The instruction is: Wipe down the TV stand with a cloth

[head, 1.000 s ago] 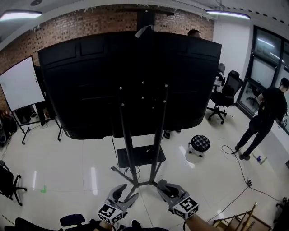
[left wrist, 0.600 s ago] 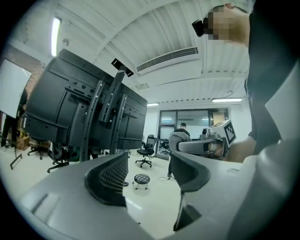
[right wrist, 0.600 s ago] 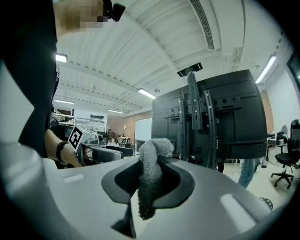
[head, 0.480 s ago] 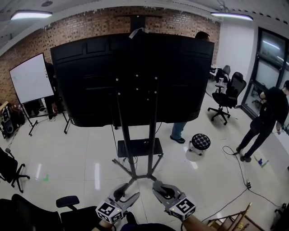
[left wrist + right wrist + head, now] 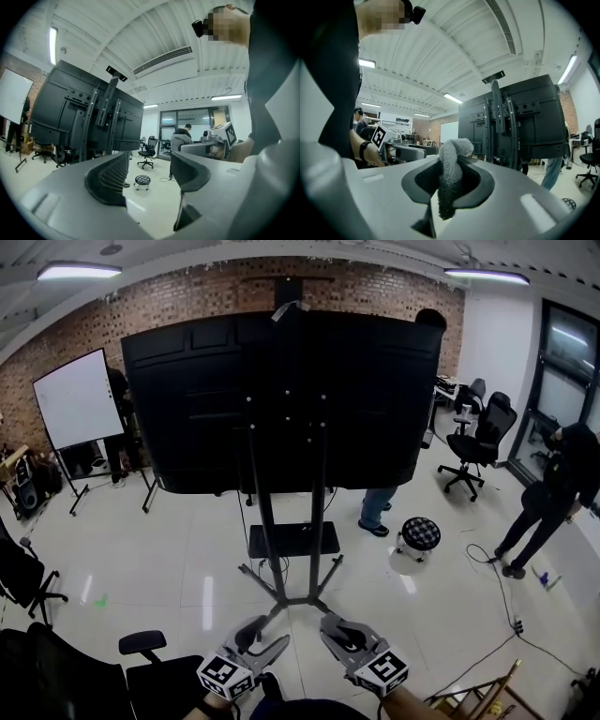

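My right gripper [image 5: 451, 157] pinched grey cloth [image 5: 449, 176]; left gripper [image 5: 149, 164] gaped, empty. Approach step; next, I judged, close on TV stand [image 5: 266, 521], well apart.

The room is bright and evenly lit from long ceiling lamps [image 5: 80, 271], and the glossy white floor [image 5: 187, 549] gives back pale streaks of them. Against this the TV stand [image 5: 292, 540] and the back of its screen [image 5: 187, 399] are almost black, with little detail. All three views are fisheye: straight lines bend near the edges and the corners go dark. In both gripper views the near jaws look soft; the cloth [image 5: 450, 173] shows its fibres, shaded below.
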`<action>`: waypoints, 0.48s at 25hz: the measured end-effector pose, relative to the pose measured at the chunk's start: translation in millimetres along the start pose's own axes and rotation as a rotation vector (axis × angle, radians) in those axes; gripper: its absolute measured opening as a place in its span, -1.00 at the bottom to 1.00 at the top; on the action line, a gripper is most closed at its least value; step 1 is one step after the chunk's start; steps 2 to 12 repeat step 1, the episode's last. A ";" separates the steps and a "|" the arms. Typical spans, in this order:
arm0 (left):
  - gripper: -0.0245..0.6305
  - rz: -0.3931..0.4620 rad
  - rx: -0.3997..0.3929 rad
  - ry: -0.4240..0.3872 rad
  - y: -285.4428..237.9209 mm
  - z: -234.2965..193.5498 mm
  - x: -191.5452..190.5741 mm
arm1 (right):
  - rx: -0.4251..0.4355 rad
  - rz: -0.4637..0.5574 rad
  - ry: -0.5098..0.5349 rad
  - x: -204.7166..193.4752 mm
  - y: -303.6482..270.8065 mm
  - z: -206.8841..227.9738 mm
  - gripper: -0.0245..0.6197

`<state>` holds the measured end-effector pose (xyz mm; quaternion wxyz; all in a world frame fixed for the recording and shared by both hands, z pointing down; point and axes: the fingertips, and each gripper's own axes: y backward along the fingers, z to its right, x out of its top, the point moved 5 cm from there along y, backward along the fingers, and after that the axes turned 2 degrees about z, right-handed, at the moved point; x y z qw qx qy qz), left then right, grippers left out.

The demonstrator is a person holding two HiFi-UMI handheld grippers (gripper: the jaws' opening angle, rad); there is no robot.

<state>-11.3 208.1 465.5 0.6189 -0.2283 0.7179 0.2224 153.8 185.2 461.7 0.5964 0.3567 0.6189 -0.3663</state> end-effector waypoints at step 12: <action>0.02 0.003 0.001 -0.003 0.6 3.6 2.5 | -0.001 0.001 -0.005 -1.4 3.4 -0.3 -0.74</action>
